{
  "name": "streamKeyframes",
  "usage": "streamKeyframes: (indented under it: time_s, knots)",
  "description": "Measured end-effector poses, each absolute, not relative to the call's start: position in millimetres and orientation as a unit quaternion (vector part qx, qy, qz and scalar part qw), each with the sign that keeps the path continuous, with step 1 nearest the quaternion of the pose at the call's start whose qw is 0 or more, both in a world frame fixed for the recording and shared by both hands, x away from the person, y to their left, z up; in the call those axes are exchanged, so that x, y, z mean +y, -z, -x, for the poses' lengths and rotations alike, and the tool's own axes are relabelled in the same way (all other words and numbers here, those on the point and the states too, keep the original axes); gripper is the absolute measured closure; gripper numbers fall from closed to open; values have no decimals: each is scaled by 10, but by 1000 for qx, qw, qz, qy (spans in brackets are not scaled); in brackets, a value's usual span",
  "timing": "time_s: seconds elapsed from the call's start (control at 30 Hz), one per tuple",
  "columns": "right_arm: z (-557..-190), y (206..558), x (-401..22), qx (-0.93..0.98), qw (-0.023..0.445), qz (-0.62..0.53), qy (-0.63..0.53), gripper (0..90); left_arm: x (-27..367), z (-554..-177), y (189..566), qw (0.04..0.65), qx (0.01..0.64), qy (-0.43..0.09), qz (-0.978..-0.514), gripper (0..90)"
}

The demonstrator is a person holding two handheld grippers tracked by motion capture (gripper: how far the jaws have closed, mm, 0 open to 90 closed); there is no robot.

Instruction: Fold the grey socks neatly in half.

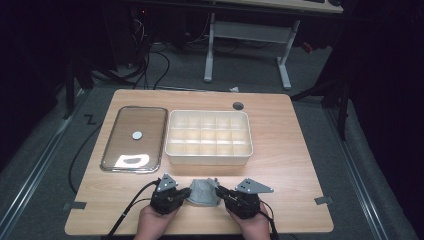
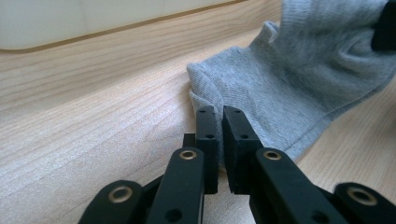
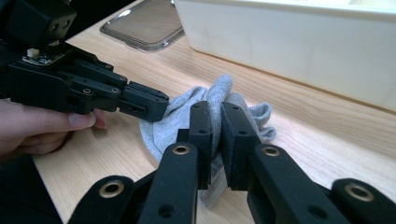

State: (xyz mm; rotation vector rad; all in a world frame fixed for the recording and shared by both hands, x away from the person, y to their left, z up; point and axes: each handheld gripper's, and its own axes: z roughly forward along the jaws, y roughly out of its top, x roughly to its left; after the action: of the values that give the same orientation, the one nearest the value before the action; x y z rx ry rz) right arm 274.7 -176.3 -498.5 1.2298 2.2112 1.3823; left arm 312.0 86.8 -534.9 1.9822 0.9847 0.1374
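We see a grey sock (image 1: 202, 192) lying bunched on the desk (image 1: 290, 165) between our two grippers, at the near edge, just in front of the white compartment tray (image 1: 209, 159). Our right gripper (image 3: 216, 122) has its jaws pressed together on a fold of the sock, the fabric rising out of the narrow gap between them and spreading beyond their tips. Our left gripper (image 2: 219, 122) has its jaws drawn almost together at the sock's hemmed edge; a sliver of grey cloth seems to sit in the gap, though we cannot tell for sure that the pads bite it. From the right gripper view, the left gripper comes in from the left with its tip touching the sock just beside our right jaws. A clear lid (image 1: 134, 139) lies well beyond the left jaws, next to the tray.
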Motion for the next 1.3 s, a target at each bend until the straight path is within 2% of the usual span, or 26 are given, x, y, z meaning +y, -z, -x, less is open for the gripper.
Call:
streamKeyframes:
  time_s: [0.57, 0.8, 0.9, 0.97, 1.1, 1.2, 1.3]
  knots:
    - [-2854, 4852, -1219, 797, 159, -382, -439, 842, 870, -3111, 5353, 453, 390, -42, -801, 857]
    - [-2917, 5033, -1103, 818, 143, -381, -407, 841, 874, -3114, 5351, 453, 390, -32, -801, 852]
    - [-2946, 5103, -1085, 819, 130, -385, -405, 840, 932, -3126, 5313, 462, 393, -16, -795, 767]
    - [-2958, 5125, -1087, 818, 126, -389, -404, 839, 1049, -3114, 5222, 479, 393, -22, -784, 755]
    - [-2963, 5146, -1090, 820, 123, -386, -403, 836, 1144, -3132, 5203, 460, 394, -52, -794, 882]
    - [-2942, 5113, -1073, 820, 125, -382, -408, 833, 1003, -3114, 5311, 429, 379, -48, -818, 900]
    - [-2912, 5075, -1056, 821, 125, -375, -412, 833, 926, -3088, 5349, 426, 372, -47, -824, 900]
